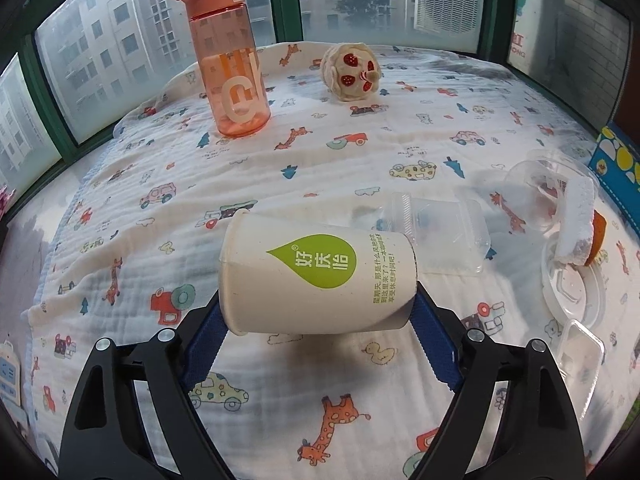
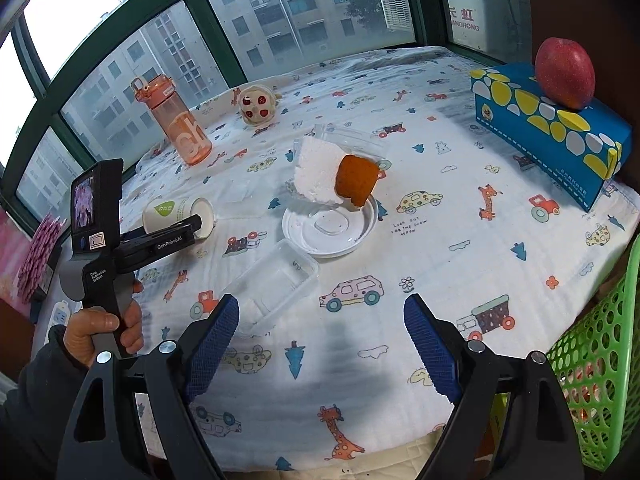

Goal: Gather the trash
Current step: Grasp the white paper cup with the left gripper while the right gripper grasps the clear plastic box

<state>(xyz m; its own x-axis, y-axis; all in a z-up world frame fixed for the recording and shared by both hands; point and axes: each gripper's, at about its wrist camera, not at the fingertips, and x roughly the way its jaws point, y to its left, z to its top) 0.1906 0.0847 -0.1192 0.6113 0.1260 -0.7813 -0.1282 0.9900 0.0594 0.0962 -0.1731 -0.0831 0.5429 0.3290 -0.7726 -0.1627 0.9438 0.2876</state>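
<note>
Left wrist view
- The left gripper [image 1: 318, 304] has its jaws wide, one at each end of the cup [image 1: 316, 272]. The cup lies on its side and the pads look to be against its base and mouth, so this reads as a grip being taken.
- I cannot tell whether the cup is clear of the tabletop [image 1: 360, 160] or resting on it.
- More trash lies to the right, uncollected: a clear tub [image 1: 440, 232] just behind the cup and a foam chunk [image 1: 576, 220] with an orange piece stuck to it.
- The bottle [image 1: 228, 72] and toy [image 1: 352, 72] stand at the far side. Judged not trash.

Right wrist view
- The right gripper [image 2: 320, 308] has its jaws apart with nothing between them, above bare cloth.
- A tray [image 2: 280, 280] lies just ahead of it, and a round dish [image 2: 320, 236] beyond that, under the foam.
- The green basket [image 2: 592, 380] sits at the right edge, presumably the bin. Its contents cannot be made out through the mesh.
- The box [image 2: 552, 128] and the apple [image 2: 564, 72] on it are judged not trash.

Progress
- Early stage: no item is confirmed binned. The cup is in hand, and the tub, tray, dish and foam are left.
</note>
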